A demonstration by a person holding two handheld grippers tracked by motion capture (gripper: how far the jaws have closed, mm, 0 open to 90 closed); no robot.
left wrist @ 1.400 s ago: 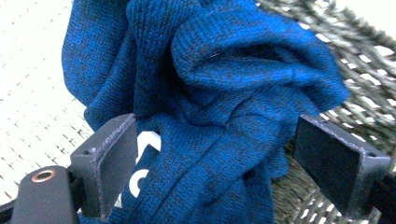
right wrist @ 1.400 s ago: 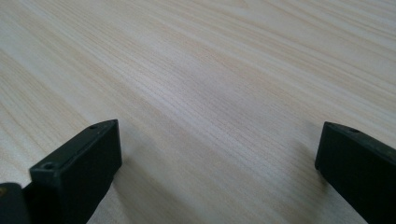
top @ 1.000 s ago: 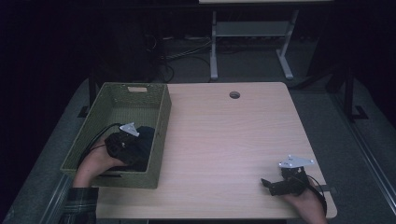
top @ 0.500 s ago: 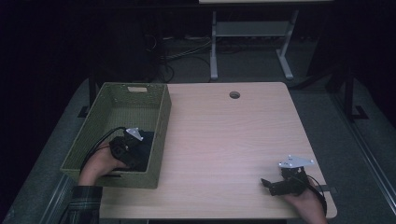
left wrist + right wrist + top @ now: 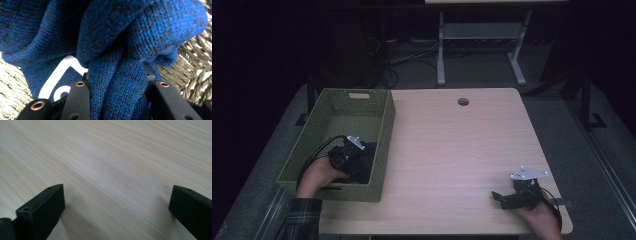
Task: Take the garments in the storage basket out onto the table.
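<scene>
Blue knitted cloth (image 5: 112, 50) is lying in the woven basket (image 5: 384, 131) at the near left, where our left tool (image 5: 346, 156) has just been closing on a fold; lifting is remaining. Our right tool (image 5: 497, 197) is resting open on the tabletop (image 5: 452, 150).

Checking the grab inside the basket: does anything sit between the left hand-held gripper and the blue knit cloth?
Nothing visible does: the left hand-held gripper already has a fold of the blue knit cloth between its jaws.
</scene>
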